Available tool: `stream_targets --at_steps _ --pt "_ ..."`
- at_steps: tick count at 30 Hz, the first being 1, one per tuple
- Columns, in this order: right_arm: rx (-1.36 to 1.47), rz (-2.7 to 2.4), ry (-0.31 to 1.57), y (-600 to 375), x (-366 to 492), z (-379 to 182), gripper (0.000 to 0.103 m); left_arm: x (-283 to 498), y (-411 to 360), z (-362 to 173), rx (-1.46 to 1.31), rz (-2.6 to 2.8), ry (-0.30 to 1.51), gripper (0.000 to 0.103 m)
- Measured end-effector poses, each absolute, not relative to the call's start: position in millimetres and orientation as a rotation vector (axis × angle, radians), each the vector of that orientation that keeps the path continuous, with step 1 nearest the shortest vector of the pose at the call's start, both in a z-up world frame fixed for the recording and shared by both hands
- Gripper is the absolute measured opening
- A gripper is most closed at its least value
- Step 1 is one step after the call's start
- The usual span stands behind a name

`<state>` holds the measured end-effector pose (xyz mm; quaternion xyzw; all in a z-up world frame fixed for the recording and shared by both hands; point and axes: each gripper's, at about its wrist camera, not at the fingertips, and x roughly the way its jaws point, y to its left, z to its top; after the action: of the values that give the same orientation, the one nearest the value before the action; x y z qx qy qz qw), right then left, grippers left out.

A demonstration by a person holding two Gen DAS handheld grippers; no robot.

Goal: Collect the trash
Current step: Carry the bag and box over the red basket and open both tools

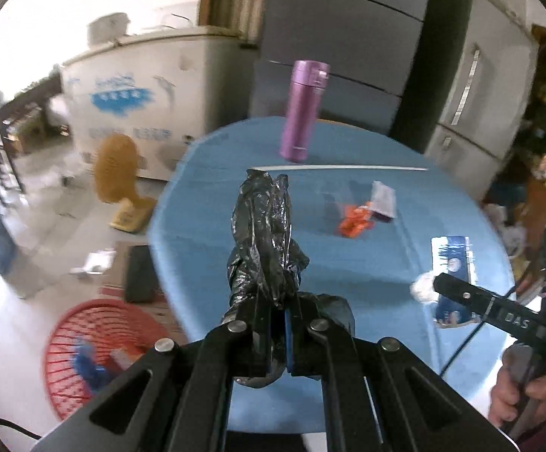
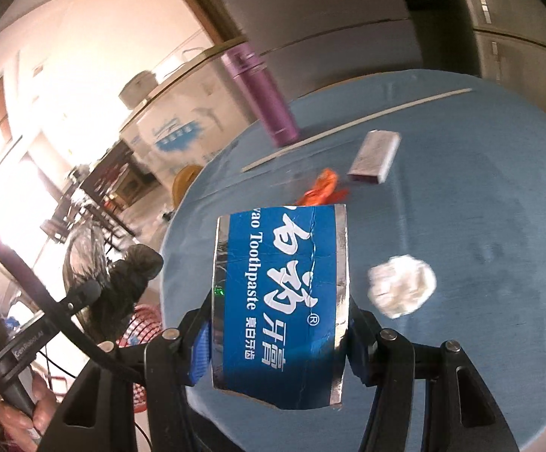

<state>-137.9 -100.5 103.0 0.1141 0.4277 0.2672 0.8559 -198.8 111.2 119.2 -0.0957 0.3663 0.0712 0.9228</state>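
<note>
My left gripper [image 1: 278,301] is shut on a crumpled black trash bag [image 1: 263,237], held upright over the left part of the round blue table [image 1: 205,248]. My right gripper [image 2: 278,333] is shut on a torn blue toothpaste box [image 2: 280,305], held above the table. In the left wrist view the box [image 1: 451,260] and right gripper [image 1: 480,297] show at the right. A crumpled white tissue [image 2: 401,286], an orange wrapper [image 2: 321,188] and a small silver-purple box [image 2: 374,156] lie on the table. The bag shows at the left in the right wrist view [image 2: 129,278].
A purple thermos [image 1: 303,109] stands at the table's far side beside a long white stick [image 1: 337,167]. A red basket [image 1: 99,354] sits on the floor at the left. A fan [image 1: 116,173], a white freezer [image 1: 129,101] and grey refrigerators [image 1: 348,37] stand behind.
</note>
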Motion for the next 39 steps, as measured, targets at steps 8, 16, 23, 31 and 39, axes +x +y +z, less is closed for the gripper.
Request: stream_targets --at_steps 8,16,23,31,39 --pt "0.168 0.641 0.915 -57.4 -151.8 103.3 0.061 -232.8 146.2 116.7 -0.142 0.322 0.738 0.005" --pt "0.103 0.709 0.94 -16.9 -160.0 100.5 0.061 -261.5 188.3 106.0 -0.182 0.405 0.743 0.005" --pt "0.063 0.778 0.978 14.1 -164.7 92.6 0.061 -288.4 242.6 78.5 -0.252 0.524 0.828 0.005" --pt "-0.062 0.955 1.041 106.8 -175.4 74.2 0.061 -305.0 252.8 60.4 -0.216 0.605 0.896 0.006" --pt "-0.082 1.019 1.146 170.4 -181.2 41.5 0.062 -314.3 264.0 52.7 -0.168 0.678 0.931 0.024"
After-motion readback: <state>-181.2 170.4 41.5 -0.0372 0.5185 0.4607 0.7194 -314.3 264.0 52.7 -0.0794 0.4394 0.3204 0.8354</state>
